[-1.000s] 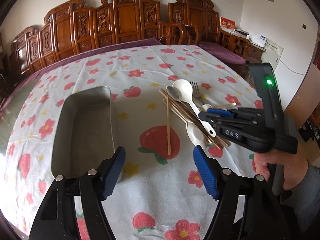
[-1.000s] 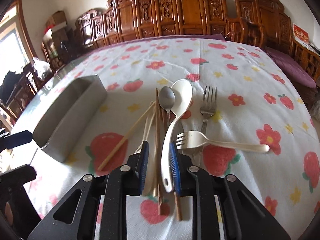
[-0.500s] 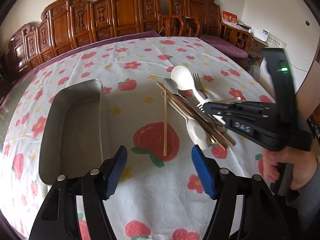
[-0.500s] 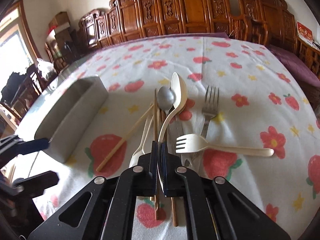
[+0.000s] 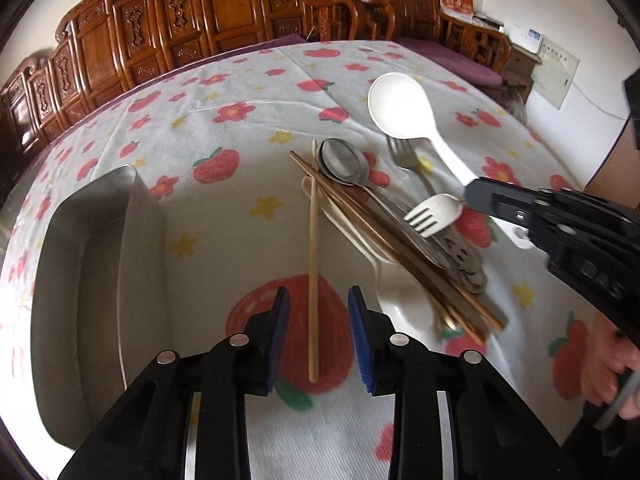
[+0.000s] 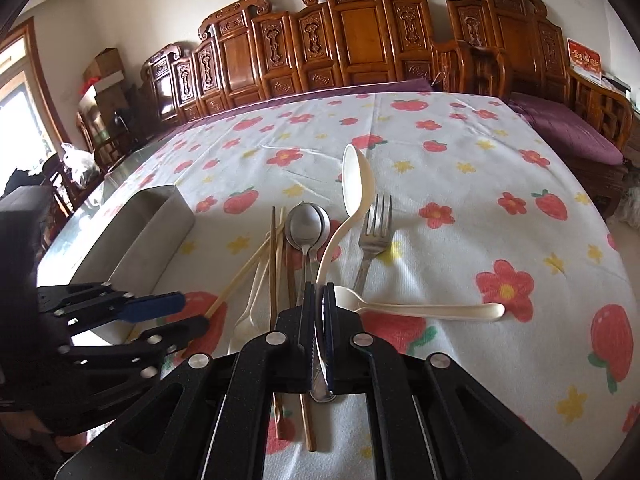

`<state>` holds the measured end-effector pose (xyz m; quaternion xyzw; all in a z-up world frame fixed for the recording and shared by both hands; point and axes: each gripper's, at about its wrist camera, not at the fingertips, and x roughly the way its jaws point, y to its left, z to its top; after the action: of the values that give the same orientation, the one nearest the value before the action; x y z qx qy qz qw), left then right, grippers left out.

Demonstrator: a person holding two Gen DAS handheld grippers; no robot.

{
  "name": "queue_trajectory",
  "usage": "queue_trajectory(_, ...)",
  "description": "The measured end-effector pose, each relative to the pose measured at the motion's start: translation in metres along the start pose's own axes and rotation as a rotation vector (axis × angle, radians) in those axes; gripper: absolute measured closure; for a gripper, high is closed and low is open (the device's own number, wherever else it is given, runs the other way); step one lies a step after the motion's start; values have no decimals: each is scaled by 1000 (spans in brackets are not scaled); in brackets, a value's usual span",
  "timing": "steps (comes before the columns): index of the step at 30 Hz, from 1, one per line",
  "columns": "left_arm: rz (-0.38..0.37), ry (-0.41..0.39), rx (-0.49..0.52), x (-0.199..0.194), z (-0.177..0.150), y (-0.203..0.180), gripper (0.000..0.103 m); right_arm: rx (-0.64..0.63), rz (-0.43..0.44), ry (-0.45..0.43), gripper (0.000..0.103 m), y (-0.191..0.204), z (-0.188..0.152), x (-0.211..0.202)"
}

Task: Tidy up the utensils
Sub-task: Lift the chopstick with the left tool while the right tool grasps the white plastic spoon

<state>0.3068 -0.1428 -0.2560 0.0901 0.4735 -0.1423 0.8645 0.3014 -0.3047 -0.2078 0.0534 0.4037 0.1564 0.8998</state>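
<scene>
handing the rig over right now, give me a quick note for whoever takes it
Right gripper: shut on the white spoon by its handle, bowl lifted above the pile.
Left gripper: jaws have just been closing around the pale chopstick, pads not yet on it.
Metal tray: left of the pile, nothing seen in it.
Left: metal spoon, metal fork, white fork, brown chopsticks on the cloth.

Left gripper (image 5: 319, 336): black angular arms, round silver screws, ribbed blue finger pads (image 5: 361, 338). Right gripper (image 6: 319, 336): same black build, silver screws, blue pads; white lettering on its side, partly legible.
</scene>
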Motion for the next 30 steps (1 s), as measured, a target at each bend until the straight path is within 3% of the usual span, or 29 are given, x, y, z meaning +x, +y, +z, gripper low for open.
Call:
queue_trajectory(10,-4,57,-27,27,17,8,83,-1,6,-9,98,2,1,-1)
queue_trajectory(13,-2,55,-53,30,19,13,97,1,5,-9,98,2,1,-1)
queue_trajectory(16,-6,61,-73,31,23,19,99,1,5,-8,98,4,1,0)
queue_trajectory(30,12,-60,-87,-21,45,31,99,-10,25,-14,98,17,0,-4)
